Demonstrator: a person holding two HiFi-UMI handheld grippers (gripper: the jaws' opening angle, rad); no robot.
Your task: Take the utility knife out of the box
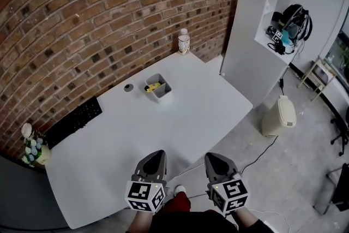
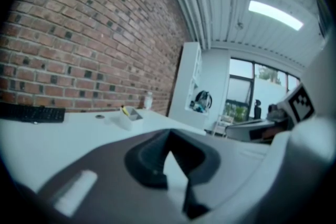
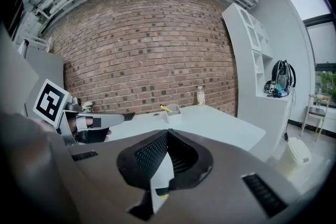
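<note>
A small white box (image 1: 159,90) stands on the white table (image 1: 180,117), toward the brick wall. The yellow utility knife (image 1: 152,86) sticks out of its top. Both grippers hover at the table's near edge, far from the box. My left gripper (image 1: 156,156) has its jaws together and holds nothing. My right gripper (image 1: 213,158) also looks shut and empty. The left gripper view has the box (image 2: 129,116) and knife (image 2: 124,110) far ahead, beyond my left gripper (image 2: 169,132). In the right gripper view the box (image 3: 172,110) and knife (image 3: 165,108) lie beyond my right gripper (image 3: 167,132).
A bottle (image 1: 184,41) stands at the table's far corner. A small dark round thing (image 1: 128,87) lies left of the box, and a black keyboard (image 1: 73,120) lies along the wall side. Right of the table are a white shelf unit (image 1: 262,19) and a bin (image 1: 279,115).
</note>
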